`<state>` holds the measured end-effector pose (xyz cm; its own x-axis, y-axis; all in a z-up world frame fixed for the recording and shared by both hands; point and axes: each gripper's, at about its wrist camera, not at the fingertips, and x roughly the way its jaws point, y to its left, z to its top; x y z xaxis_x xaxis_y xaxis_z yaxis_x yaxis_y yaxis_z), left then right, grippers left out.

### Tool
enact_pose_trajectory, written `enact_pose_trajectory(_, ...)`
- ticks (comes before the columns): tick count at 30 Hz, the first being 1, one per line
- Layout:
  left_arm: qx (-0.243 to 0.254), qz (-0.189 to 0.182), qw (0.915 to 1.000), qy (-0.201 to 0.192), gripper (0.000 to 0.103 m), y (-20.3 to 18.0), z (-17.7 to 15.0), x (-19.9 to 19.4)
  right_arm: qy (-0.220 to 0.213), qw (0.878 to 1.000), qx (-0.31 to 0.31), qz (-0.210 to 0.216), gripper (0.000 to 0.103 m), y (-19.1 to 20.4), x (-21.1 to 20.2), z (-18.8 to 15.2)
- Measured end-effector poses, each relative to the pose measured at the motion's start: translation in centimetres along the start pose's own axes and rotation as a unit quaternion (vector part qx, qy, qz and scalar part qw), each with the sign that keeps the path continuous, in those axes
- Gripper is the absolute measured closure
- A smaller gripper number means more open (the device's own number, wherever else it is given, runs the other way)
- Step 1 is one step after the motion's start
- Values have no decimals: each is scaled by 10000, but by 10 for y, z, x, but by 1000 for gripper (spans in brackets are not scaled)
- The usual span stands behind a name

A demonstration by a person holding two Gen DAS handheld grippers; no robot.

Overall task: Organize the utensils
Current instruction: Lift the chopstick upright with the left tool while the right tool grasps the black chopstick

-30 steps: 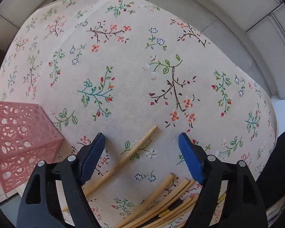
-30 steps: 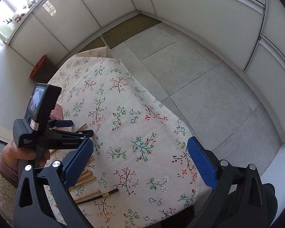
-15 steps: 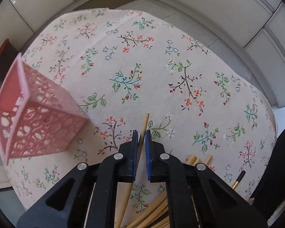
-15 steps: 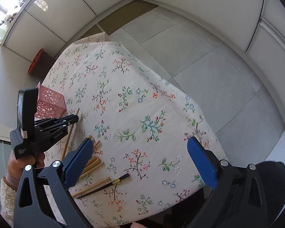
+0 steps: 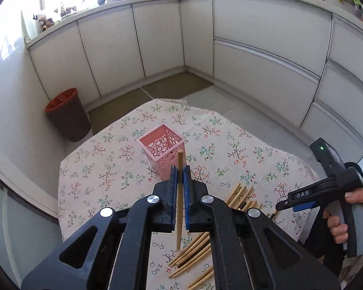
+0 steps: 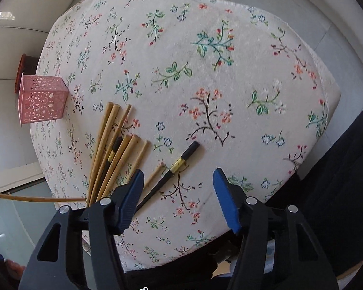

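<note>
My left gripper [image 5: 180, 169] is shut on a single wooden chopstick [image 5: 179, 198] and holds it in the air, its tip in line with the pink lattice basket [image 5: 161, 148] that stands upright on the floral tablecloth [image 5: 104, 169]. Several wooden chopsticks [image 6: 109, 154] lie fanned out on the cloth, with one black chopstick among them. A second black chopstick with a gold band [image 6: 181, 163] lies apart from them. My right gripper [image 6: 177, 188] hangs just over it with its jaws closing. The chopstick runs between them near the left finger, and neither pad touches it.
A brown bin with a red rim [image 5: 67, 114] stands on the floor beyond the table's far left corner. White cabinets [image 5: 254, 55] line the walls. The table's near edge and a person's dark clothing [image 6: 338, 169] are close on the right.
My left gripper shut on a wooden chopstick and lifted it high off the cloth. My right gripper dropped toward the table over the black chopstick, and its jaws narrowed.
</note>
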<state>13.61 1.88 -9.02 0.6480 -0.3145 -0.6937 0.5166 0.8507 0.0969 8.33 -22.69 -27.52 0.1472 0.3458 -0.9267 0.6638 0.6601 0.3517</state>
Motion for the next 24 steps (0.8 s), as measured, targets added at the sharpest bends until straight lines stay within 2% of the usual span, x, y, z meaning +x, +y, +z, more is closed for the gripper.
enact_pose_trajectory(4,-193,-41,9989,-426,99,5,-7,-36,-161,9996,-165,149,56,19,-5,-6)
enact_pose_trajectory(6,-277,-97,9977,-607,99,8,-9,-48,-37,9997,-123,203,68,24,0,-6)
enact_pose_trajectory(8,-326,-135,9965,-753,99,8,-9,-56,74,9998,145,152,75,19,10,-6)
enact_pose_trajectory(12,-337,-241,9941,-1000,99,7,-12,-72,59,9974,722,-52,77,10,29,1)
enact_pose_trajectory(16,-361,-274,9926,-1127,99,6,-13,-81,-92,9954,923,-219,79,16,39,9)
enact_pose_trajectory(17,-366,-284,9922,-1154,99,6,-14,-83,-170,9952,938,-221,92,18,39,11)
enact_pose_trajectory(24,-594,-251,9909,-1179,99,12,-16,-86,-523,9946,855,261,95,6,30,23)
